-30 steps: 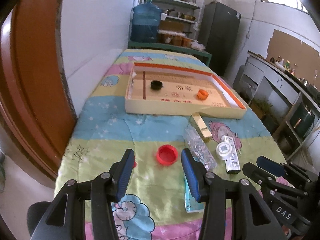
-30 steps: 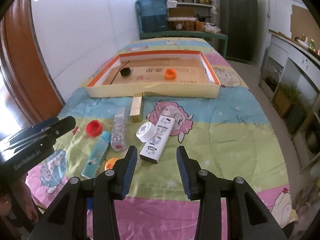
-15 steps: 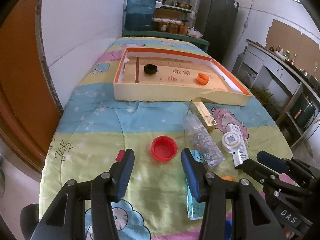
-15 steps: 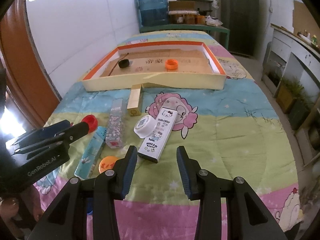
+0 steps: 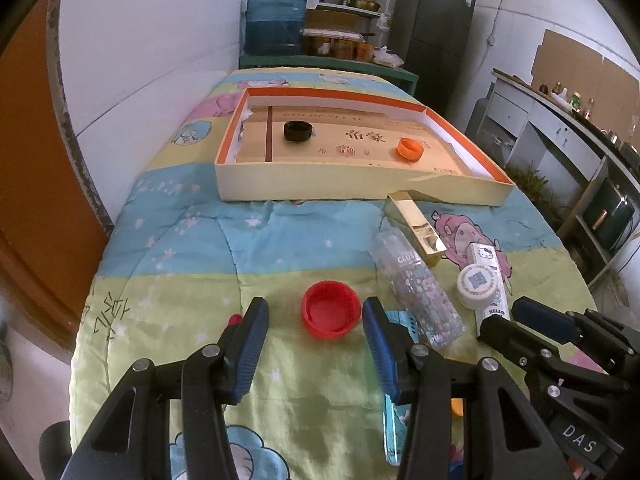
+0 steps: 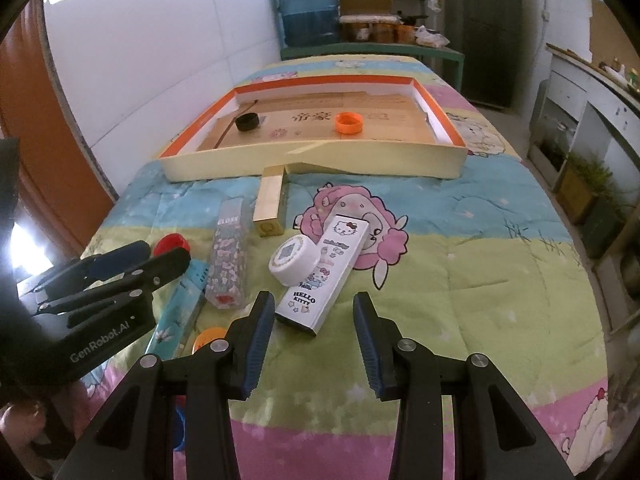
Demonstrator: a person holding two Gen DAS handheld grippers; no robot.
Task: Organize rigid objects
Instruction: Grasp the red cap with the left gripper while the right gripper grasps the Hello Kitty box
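Left wrist view: left gripper [image 5: 316, 314] jaws apart, red cap [image 5: 331, 315] sitting between tips on quilt [image 5: 180, 280], probably not touching yet. Right gripper [image 6: 314, 320] also gaping, empty, hovering by Hello Kitty box [image 6: 323, 274] (white jar [image 6: 294, 260] leaning on it). Tray [image 5: 320, 190] further back holds black cap [image 5: 298, 131], orange cap [image 5: 410, 149].

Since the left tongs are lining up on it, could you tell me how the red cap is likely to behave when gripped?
The red cap looks like thin, hollow plastic, so probably light and fairly stiff. It lies open side up on the soft quilt, so it should not roll, though the left tongs might tilt it. Its round rim may slip unless gripped across the middle.
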